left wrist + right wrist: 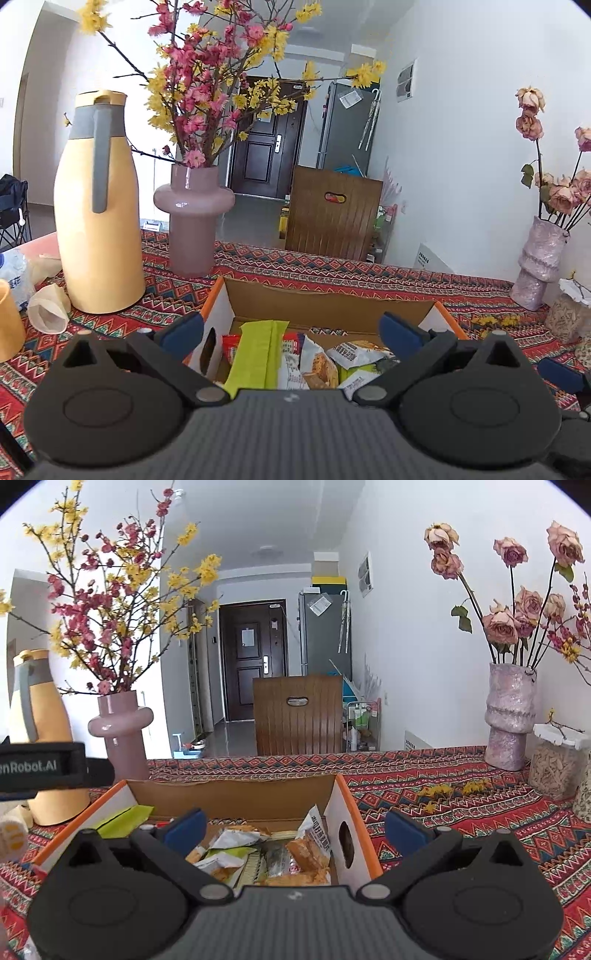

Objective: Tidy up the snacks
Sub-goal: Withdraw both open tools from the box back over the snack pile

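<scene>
Between our two grippers sits the box (332, 299), an open cardboard carton with orange edges, resting on the patterned cloth (332, 269). Snacks (317, 365) lie loose inside it: a green packet (255, 354) leaning just ahead of our left gripper (291, 330), and white and orange packets (310, 849) piled between the fingers of our right gripper (295, 829).

Both grippers stand wide apart, blue pads clear of everything, nothing held. Our left gripper straddles the box's near left corner, one finger (181, 330) outside the wall; our right gripper straddles the right wall, with its cut-out handle hole (345, 843) between the fingers.

Beyond our left gripper, to its left, stands a yellow jug (96, 221) with a grey handle, and next to it a mauve vase (194, 218) of pink and yellow blossom. Far right of our right gripper rises a pale textured vase (509, 716) of dried roses, a lidded jar (554, 764) beside it, fallen yellow petals (454, 788) on the cloth between. A wooden chair back (299, 716) stands past the table's far edge.
</scene>
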{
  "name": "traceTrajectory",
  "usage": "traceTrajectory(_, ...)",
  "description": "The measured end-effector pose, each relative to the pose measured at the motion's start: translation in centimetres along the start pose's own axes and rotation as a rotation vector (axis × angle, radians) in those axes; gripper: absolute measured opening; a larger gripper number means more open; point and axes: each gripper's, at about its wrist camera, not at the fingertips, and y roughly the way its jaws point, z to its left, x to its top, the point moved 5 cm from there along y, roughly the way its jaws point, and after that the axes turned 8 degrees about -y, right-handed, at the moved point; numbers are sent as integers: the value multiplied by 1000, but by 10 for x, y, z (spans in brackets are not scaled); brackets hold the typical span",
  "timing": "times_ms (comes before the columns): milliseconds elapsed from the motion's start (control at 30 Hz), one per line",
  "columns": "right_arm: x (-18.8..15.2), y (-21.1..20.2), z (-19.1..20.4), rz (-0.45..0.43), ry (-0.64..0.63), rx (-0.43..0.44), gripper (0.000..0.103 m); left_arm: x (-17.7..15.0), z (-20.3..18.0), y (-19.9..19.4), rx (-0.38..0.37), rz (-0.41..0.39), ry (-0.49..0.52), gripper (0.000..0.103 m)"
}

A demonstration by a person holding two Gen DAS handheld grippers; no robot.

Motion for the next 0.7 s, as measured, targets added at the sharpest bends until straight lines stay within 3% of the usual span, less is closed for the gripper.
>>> traceTrajectory(300, -7, -38, 13, 28, -15, 47, 103, -7, 20, -40, -12, 25, 24, 103)
traceTrajectory(700, -53, -62, 36, 154, -32, 119, 103, -49, 69, -60, 26, 123, 84, 103)
